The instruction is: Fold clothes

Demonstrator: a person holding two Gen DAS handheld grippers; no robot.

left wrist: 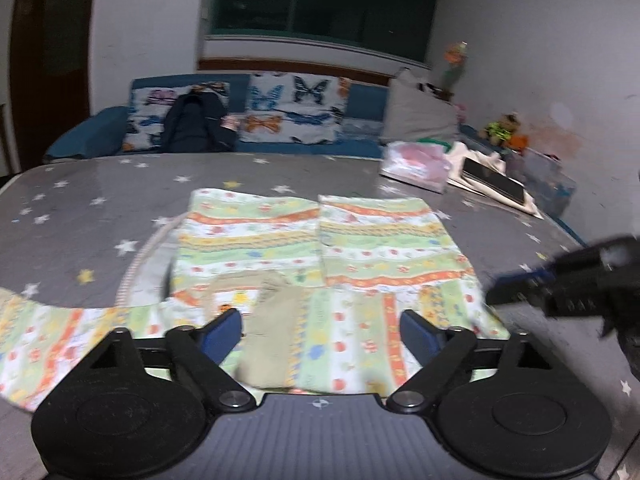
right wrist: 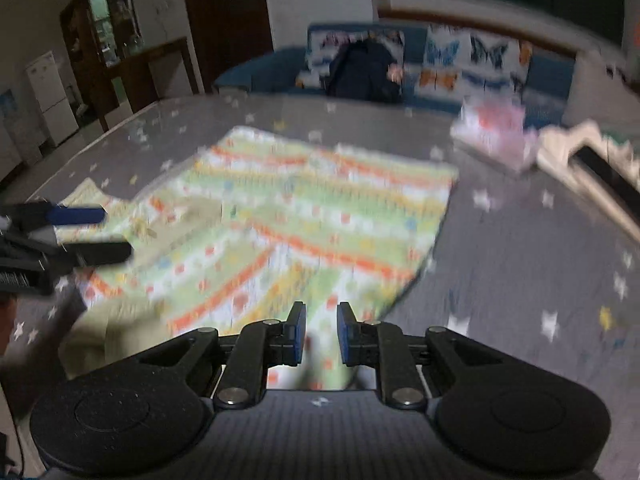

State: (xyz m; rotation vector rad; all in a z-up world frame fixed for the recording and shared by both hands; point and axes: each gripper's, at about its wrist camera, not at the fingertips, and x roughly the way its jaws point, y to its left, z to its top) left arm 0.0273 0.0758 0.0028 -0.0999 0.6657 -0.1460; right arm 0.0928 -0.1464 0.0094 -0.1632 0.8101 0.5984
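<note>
Now: left gripper [left wrist: 320,326] spread over the patterned garment [left wrist: 320,248], holding nothing; right gripper [right wrist: 321,330] nearly pressed together, cloth between pads w/ a gap, grip unclear. Pinch both near corners evenly, lift together & fold fwd.

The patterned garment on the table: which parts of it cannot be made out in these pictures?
- Patterned garment, left wrist view: near edge hidden behind the left hand-held gripper.
- Right wrist view: print blurred; whether the right hand-held gripper pinches cloth is unclear.
- Left wrist view: left end cut off by the frame edge.
</note>
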